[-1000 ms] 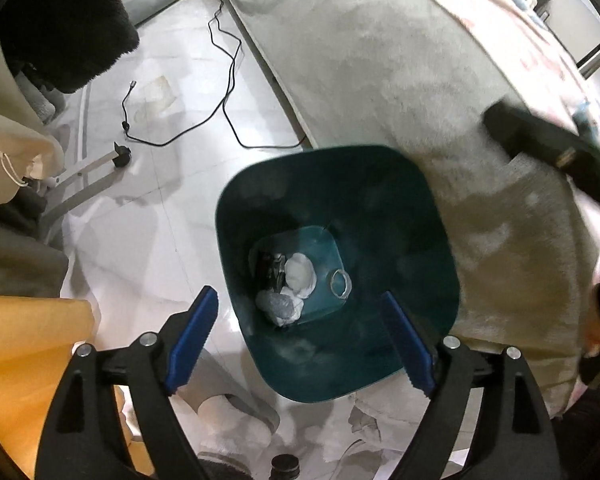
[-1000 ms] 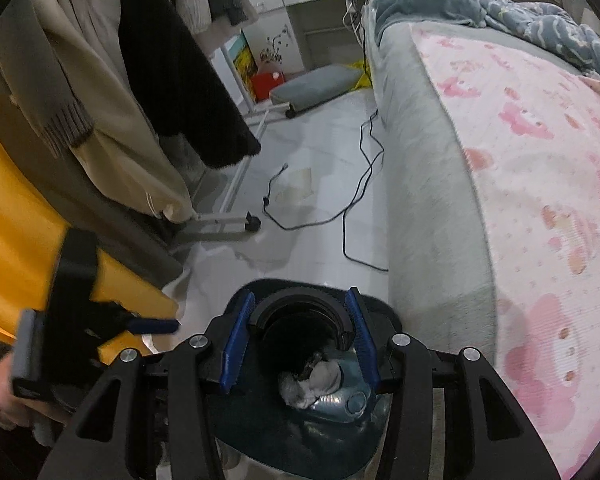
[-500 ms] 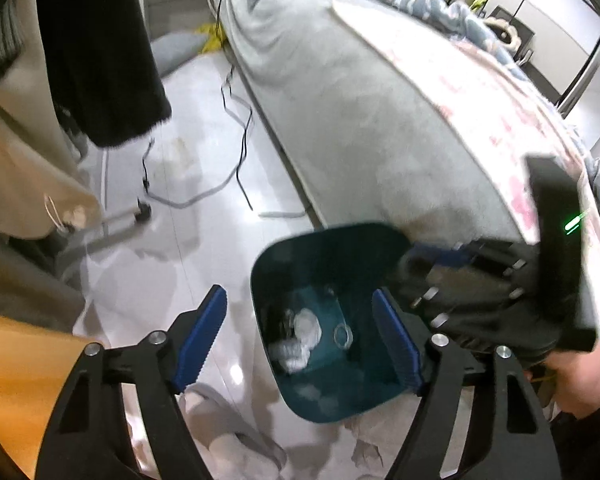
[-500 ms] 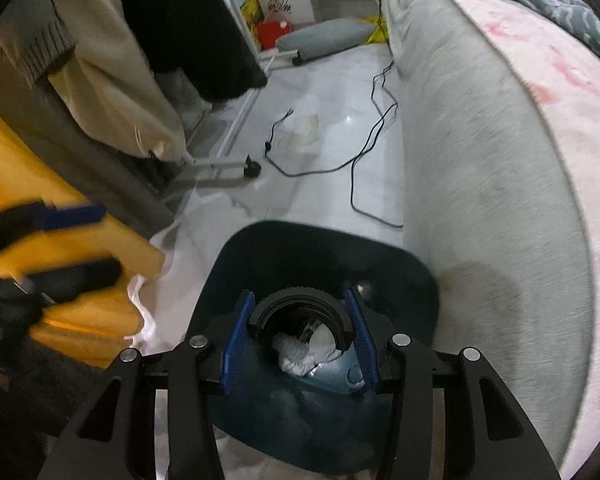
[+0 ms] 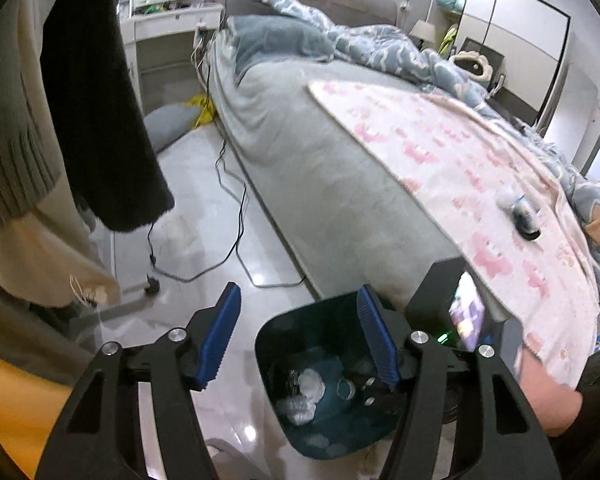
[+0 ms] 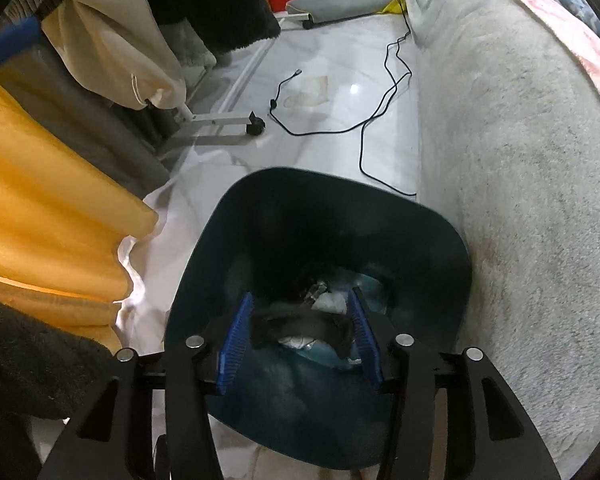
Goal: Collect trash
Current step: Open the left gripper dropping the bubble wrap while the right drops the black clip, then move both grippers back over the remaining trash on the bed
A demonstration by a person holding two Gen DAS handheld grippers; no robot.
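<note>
A dark teal trash bin [image 5: 284, 364] [image 6: 260, 216] stands on the floor beside the bed, with white crumpled tissues [image 5: 310, 386] and other scraps at its bottom. My left gripper [image 5: 296, 340] is open and empty, raised above the bin's left side. My right gripper [image 6: 298, 340] is over the bin's mouth, its blue pads [image 6: 236, 340] against a dark ring-shaped item [image 6: 296, 326] that looks blurred; I cannot tell whether it is still gripped. On the bed's pink sheet lie a small can-like object [image 5: 520, 210] and a dark round piece [image 5: 530, 234].
The grey bed [image 5: 324, 168] [image 6: 520, 160] fills the right. Clothes [image 5: 88, 92] [image 6: 44, 200] hang on a rack at the left. Black cables [image 5: 236, 208] [image 6: 372, 120] lie on the white tiled floor. A grey cushion [image 6: 336, 2] lies at the back.
The left gripper has lifted and tilted up from looking down into the bin toward the bed. The right gripper has lowered over the bin; the ring item now looks blurred between its pads.
</note>
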